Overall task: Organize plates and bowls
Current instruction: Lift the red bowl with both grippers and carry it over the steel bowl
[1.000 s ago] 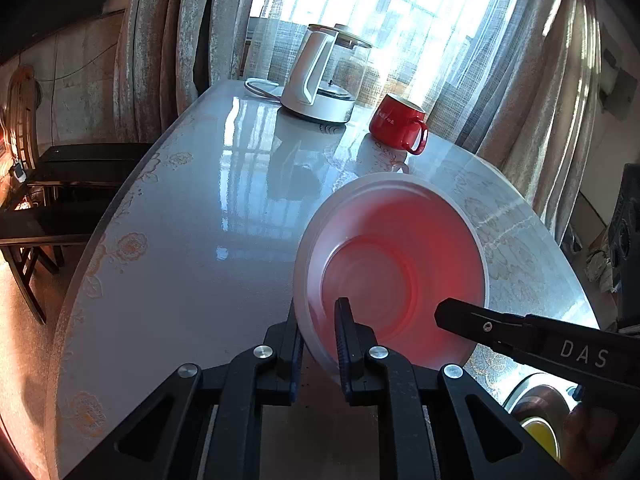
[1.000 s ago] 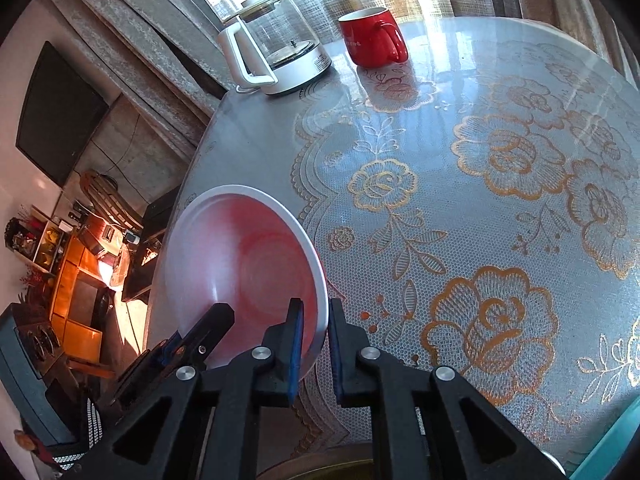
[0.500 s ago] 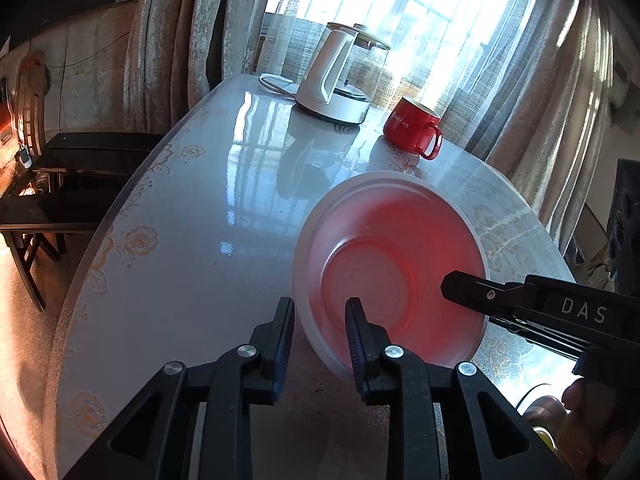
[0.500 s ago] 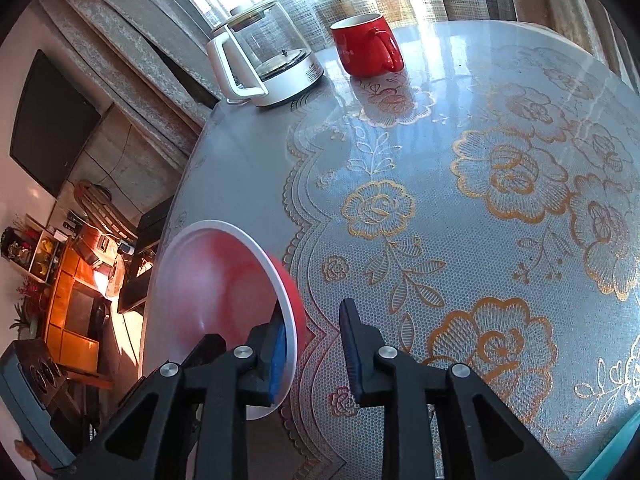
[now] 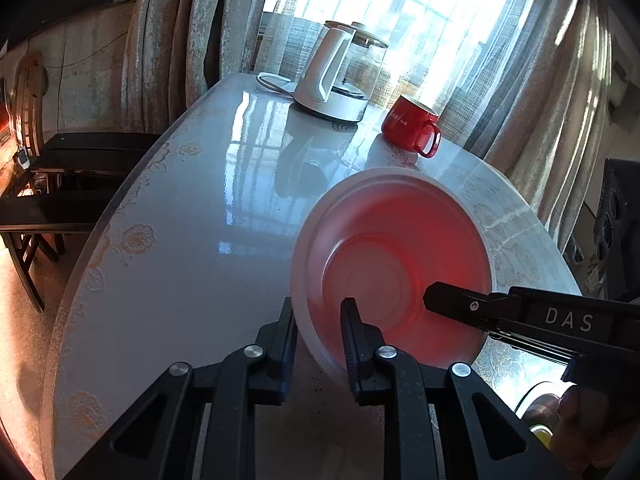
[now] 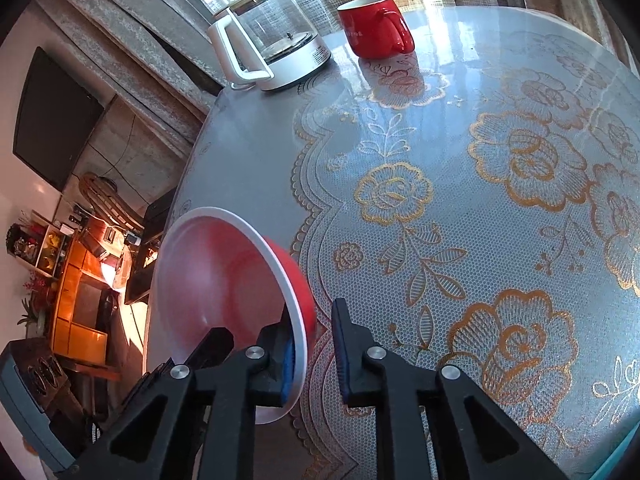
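Claws first: the left claw point(image 5: 318, 338) is parted a fair bit, its two fingers straddling the near rim of the round bowl, red outside and pale white-pink inside point(image 5: 394, 260), one finger outside and one inside. There looks to be a gap on both sides, so it isn't squeezing anything, just bracketing the rim.

Same deal with the right claw point(image 6: 314, 350): spread apart, with the bowl's white rim point(image 6: 224, 292) sitting between the fingers right up against the blue pad of the left-hand finger. Can't tell if it's actually touching. The other finger is clear of the bowl, so no grip there either.

The bowl itself is tipped up, opening facing the left camera, over the near part of the glossy grey oval table with the gold floral lace cover point(image 6: 500, 168). Whether its lower edge rests on the table I can't make out.

Counting stuff: one bowl, one red ceramic mug with handle point(image 5: 412, 131), one glass kettle with white handle and base point(image 5: 340, 74), both mug and kettle at the far end by the curtains, near each other.
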Motion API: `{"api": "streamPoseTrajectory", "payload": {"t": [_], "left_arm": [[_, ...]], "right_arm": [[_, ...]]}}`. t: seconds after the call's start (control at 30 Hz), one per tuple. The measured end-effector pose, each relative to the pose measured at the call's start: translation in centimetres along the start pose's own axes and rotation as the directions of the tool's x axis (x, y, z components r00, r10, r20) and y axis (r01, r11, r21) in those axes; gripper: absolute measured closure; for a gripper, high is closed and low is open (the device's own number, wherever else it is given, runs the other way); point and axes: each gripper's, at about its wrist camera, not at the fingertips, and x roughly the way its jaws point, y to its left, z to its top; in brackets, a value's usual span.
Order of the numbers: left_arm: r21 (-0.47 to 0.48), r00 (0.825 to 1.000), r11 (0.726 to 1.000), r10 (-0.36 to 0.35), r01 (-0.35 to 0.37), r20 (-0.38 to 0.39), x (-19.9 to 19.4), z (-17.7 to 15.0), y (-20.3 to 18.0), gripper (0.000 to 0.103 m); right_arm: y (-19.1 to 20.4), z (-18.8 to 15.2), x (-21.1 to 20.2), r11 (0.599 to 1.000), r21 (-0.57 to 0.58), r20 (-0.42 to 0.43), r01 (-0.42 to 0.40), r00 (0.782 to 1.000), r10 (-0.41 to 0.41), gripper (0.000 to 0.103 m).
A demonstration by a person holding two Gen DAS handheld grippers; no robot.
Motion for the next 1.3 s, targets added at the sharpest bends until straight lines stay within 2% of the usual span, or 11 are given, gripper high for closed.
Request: {"api": "streamPoseTrajectory", "payload": {"t": [0.13, 0.5, 0.73, 0.93, 1.3], "left_arm": [[0.010, 1.000, 1.000, -0.007, 0.007, 0.005, -0.2, 0.0, -0.2, 0.089], [0.048, 0.999, 0.998, -0.036, 0.034, 0.041, -1.4, -0.1, -1.1, 0.090], [0.070, 0.994, 0.993, -0.097, 0.094, 0.045, -2.8, -0.3, -2.0, 0.090], [0.129, 0.990, 0.985, -0.122, 0.113, 0.068, -4.4, -0.8, -3.3, 0.090], [0.211, 0.976, 0.959, -0.205, 0.186, 0.068, -6.9, -2.3, -5.8, 0.090]], "right_arm": [[-0.1, -0.6, -0.6, 1.000, 0.010, 0.016, -0.009, 1.000, 0.008, 0.093], [0.3, -2.2, -3.6, 1.000, 0.019, 0.087, 0.014, 0.996, -0.015, 0.092], [0.1, -2.8, -6.0, 0.999, 0.034, 0.132, 0.024, 0.991, -0.028, 0.092], [-0.4, -4.1, -8.1, 0.998, 0.058, 0.163, 0.022, 0.986, -0.031, 0.091], [-1.6, -6.6, -11.9, 0.995, 0.100, 0.206, 0.031, 0.977, -0.052, 0.090]]}}
